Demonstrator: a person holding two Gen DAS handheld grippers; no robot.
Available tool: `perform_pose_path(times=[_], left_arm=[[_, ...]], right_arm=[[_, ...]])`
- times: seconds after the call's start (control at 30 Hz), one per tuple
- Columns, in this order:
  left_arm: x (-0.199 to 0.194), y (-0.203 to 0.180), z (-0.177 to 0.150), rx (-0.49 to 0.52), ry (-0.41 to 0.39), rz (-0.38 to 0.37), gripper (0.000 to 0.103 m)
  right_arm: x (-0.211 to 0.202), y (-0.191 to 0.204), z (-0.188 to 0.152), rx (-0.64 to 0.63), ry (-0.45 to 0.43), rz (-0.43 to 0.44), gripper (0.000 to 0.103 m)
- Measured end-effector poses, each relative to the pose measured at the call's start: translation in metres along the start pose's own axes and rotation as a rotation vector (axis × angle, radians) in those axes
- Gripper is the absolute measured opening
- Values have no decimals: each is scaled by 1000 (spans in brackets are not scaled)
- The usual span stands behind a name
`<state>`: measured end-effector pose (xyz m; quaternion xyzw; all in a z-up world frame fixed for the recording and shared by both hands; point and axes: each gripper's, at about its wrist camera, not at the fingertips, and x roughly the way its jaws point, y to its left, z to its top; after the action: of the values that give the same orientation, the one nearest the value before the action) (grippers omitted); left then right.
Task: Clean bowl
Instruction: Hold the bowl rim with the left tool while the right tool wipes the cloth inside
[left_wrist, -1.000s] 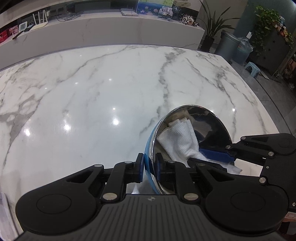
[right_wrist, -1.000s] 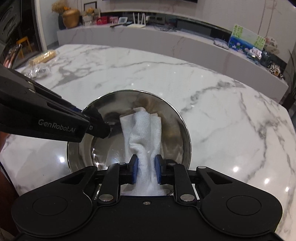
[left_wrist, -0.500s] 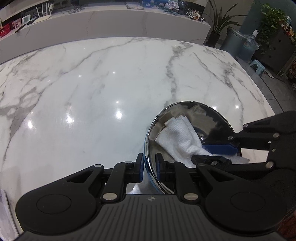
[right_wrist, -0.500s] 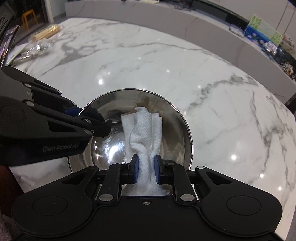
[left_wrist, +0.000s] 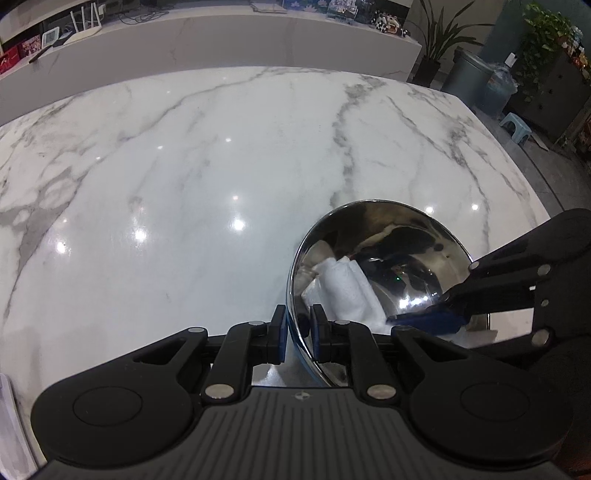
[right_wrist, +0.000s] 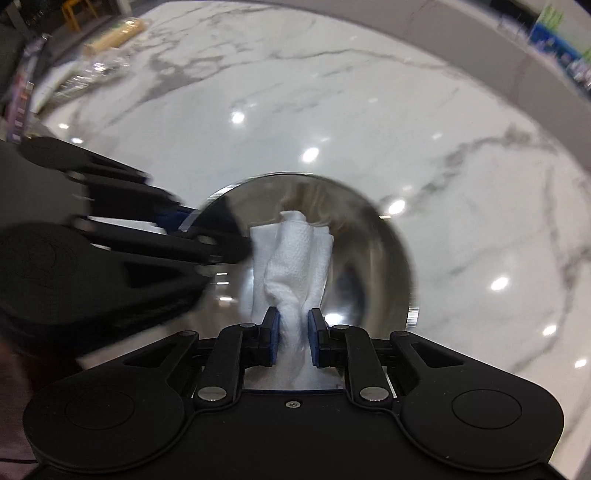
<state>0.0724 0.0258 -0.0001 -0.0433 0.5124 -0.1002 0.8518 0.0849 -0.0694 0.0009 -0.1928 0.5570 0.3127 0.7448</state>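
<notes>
Where the left wrist view looks down: left gripper (left_wrist: 297, 334) clamped on the rim of steel bowl (left_wrist: 402, 229), lower right of frame, on marble table (left_wrist: 184, 184); white cloth (left_wrist: 347, 291) inside. Right wrist view, blurred: right gripper (right_wrist: 292, 341) pinching the cloth (right_wrist: 291, 258), bowl (right_wrist: 384, 258) at centre, left gripper (right_wrist: 184, 225) at its left rim.

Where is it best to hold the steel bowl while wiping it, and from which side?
Grip the thin rim of the steel bowl, coming down from above on its outer edge, as the left gripper does. This probably leaves the inside free for the paper towel.
</notes>
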Motion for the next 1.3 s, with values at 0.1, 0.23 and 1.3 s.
perform_pose_path(times=[0.1,0.23,1.3], left_arm=[[0,2,0,-6,2,-9,11],[0,3,-1,-5,5,-11,12],[1,4,-1,-10,11,-22,11]], right_arm=[[3,9,1,-42,-2,-35,14],[3,13,2,-83,-12,-112,13],[-2,16,3,-153,87,-53,13]])
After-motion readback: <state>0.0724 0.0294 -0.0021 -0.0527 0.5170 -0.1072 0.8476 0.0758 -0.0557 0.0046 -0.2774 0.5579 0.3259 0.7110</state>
